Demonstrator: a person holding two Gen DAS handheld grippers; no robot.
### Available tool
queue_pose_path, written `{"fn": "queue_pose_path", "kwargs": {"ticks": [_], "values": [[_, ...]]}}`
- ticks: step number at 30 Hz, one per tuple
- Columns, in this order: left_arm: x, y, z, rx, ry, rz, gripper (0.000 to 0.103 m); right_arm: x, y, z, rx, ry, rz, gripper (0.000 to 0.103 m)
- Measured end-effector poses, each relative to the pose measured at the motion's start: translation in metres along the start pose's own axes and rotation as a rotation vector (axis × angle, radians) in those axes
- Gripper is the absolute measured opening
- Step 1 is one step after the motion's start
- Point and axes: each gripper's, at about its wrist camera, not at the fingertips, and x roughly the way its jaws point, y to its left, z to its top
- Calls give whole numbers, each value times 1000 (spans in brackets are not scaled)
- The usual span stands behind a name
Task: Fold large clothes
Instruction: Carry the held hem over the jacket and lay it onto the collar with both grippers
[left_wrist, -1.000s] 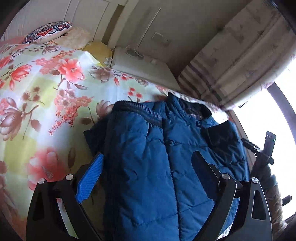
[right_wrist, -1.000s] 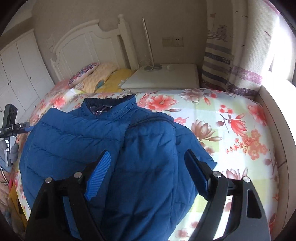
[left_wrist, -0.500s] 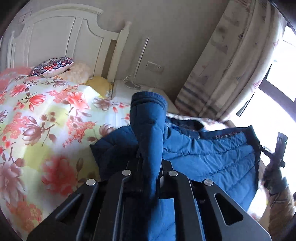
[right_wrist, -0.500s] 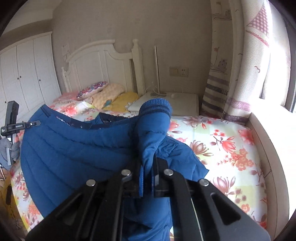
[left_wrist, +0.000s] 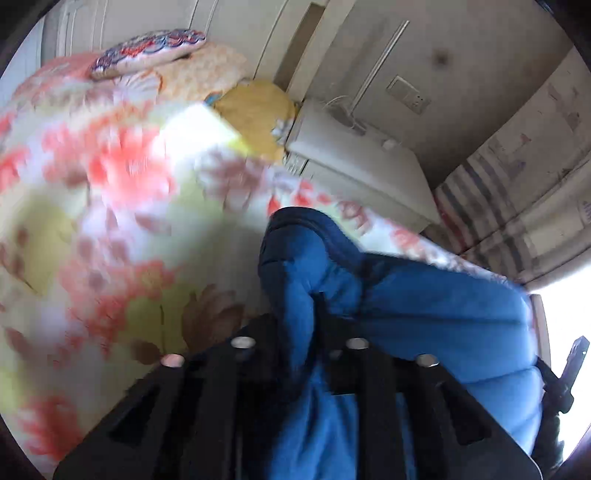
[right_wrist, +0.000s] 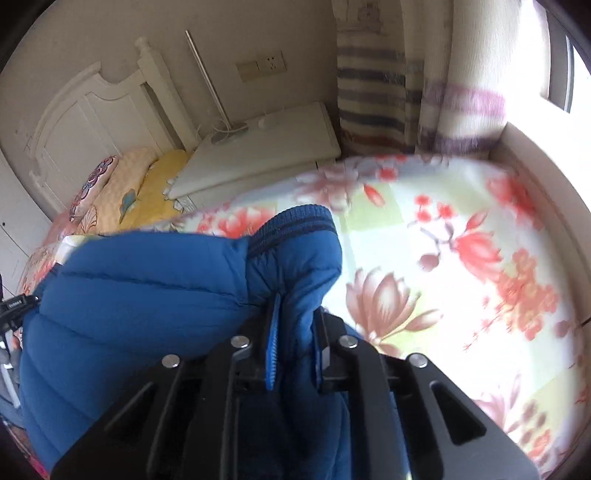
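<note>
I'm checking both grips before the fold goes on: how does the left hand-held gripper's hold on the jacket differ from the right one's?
The left hand-held gripper pinches its ribbed cuff with the blue puffer jacket spreading to its right; the right hand-held gripper has the body spreading to its left. The right one's blue finger pads show beside the fabric; the left one's are hidden. Both are shut on a sleeve end above the floral bedspread.

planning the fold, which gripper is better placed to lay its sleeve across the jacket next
Neither clearly: left gripper and right gripper are each shut on a cuffed sleeve of the blue puffer jacket, lifted above the floral bedspread. I'd guess both move together.
</note>
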Motion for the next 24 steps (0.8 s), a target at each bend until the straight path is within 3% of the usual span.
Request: {"fn": "queue_pose_path", "kwargs": {"ticks": [2, 9, 12, 13, 14, 15, 16, 17, 19, 20, 21, 24], "values": [[-3, 15, 0, -73, -43, -63, 25, 0, -8, 0, 26, -7, 29, 15], [-3, 21, 0, -100, -79, -61, 26, 2, -7, -4, 16, -18, 3, 19], [-9, 22, -4, -110, -86, -55, 34, 1, -4, -4, 8, -10, 4, 31], [-15, 25, -7, -120, -93, -48, 36, -1, -4, -4, 4, 3, 19, 45], [-23, 29, -7, -144, -118, -58, 37, -8, -4, -3, 1, 17, 21, 67], [-35, 34, -8, -164, -155, -87, 37, -17, -3, -4, -2, 19, 38, 74], [-51, 39, -11, -187, -197, -140, 38, -34, -4, -5, -15, 6, 86, 75], [-72, 48, -15, -203, -227, -212, 48, -56, -6, -10, -31, -9, 144, 75], [-115, 62, -32, -151, -262, -328, 81, -101, -10, -29, -87, -38, 234, 79], [-133, 68, -43, -109, -280, -345, 99, -121, -12, -41, -124, -49, 253, 84], [-149, 74, -57, -57, -291, -349, 99, -146, -17, -64, -194, -55, 260, 86], [-175, 94, -111, 124, -186, -336, 99, -183, -32, -124, -317, -19, 241, 88]]}}
